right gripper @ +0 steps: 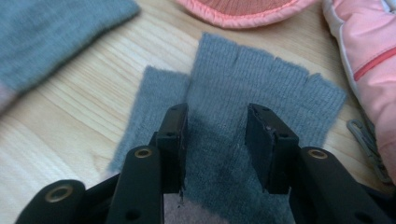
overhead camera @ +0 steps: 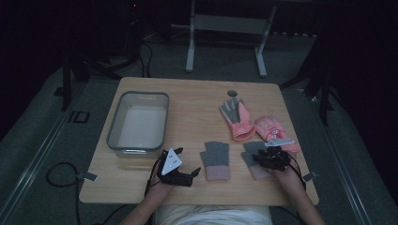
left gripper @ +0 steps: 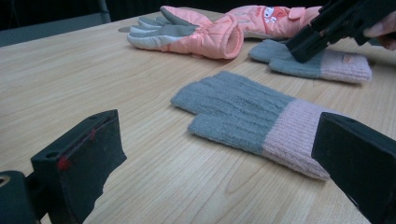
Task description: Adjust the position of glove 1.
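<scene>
Grey-and-pink knit gloves (left gripper: 252,119), salmon padded gloves (left gripper: 196,30), pale woodgrain table (left gripper: 70,84).

Right gripper (overhead camera: 272,157) perhaps hides glove (overhead camera: 256,164) cuff.

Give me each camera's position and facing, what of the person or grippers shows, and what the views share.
High view: above the person's side, looking forward and down on the table; both forearms, left gripper, right gripper.
Left gripper view: low over the table, along its open jaws at the near grey glove.
Right gripper view: looking down, jaws apart over the far grey glove.
Shared: both grey gloves and the pink gloves.
</scene>
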Demonstrator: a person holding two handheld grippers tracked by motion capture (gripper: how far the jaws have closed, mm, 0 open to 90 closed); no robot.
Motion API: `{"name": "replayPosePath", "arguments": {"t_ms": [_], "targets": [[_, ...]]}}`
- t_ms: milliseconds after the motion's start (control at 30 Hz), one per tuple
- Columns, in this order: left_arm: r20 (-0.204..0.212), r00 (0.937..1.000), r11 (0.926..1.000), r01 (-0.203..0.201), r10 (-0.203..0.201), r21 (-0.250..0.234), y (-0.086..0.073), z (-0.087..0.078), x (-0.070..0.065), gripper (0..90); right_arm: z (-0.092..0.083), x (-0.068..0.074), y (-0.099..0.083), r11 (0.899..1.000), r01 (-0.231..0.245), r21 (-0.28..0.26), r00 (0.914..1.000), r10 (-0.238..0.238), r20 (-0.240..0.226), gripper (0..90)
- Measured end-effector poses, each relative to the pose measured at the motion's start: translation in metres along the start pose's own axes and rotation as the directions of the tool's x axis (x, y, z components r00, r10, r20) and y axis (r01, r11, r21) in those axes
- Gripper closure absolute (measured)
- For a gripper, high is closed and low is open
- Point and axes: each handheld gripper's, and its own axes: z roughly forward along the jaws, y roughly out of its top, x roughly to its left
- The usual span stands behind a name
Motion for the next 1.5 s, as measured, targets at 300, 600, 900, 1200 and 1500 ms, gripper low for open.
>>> {"name": "replayPosePath", "arguments": {"t_ms": [300,600,900,1200,1500], "targets": [[-0.001,1.0,1.0,0.004,-0.004,0.001,0.0,0.0,0.001,1.6,-0.001,0.009,0.001,0.998,-0.066,-0.012,0.9959,0.067,0.061,85.5],[0.0,1.0,1.0,-0.001,0.001,0.002,0.0,0.0,0.0,1.6,-0.036,0.036,0.026,0.976,-0.168,-0.142,0.9772,0.184,0.107,86.1],[0.001,1.0,1.0,-0.002,0.002,0.002,0.0,0.0,0.0,1.6,-0.041,0.059,0.032,0.97,-0.2,-0.139,0.9613,0.222,0.164,86.1],[0.0,1.0,1.0,-0.005,0.005,0.001,0.0,0.0,0.0,1.6,-0.018,0.065,0.015,0.967,-0.236,-0.092,0.9534,0.249,0.171,86.0],[-0.001,1.0,1.0,-0.008,0.008,0.001,0.0,0.0,-0.001,1.6,0.004,0.059,0.006,0.968,-0.243,-0.057,0.9504,0.249,0.186,84.6]]}}
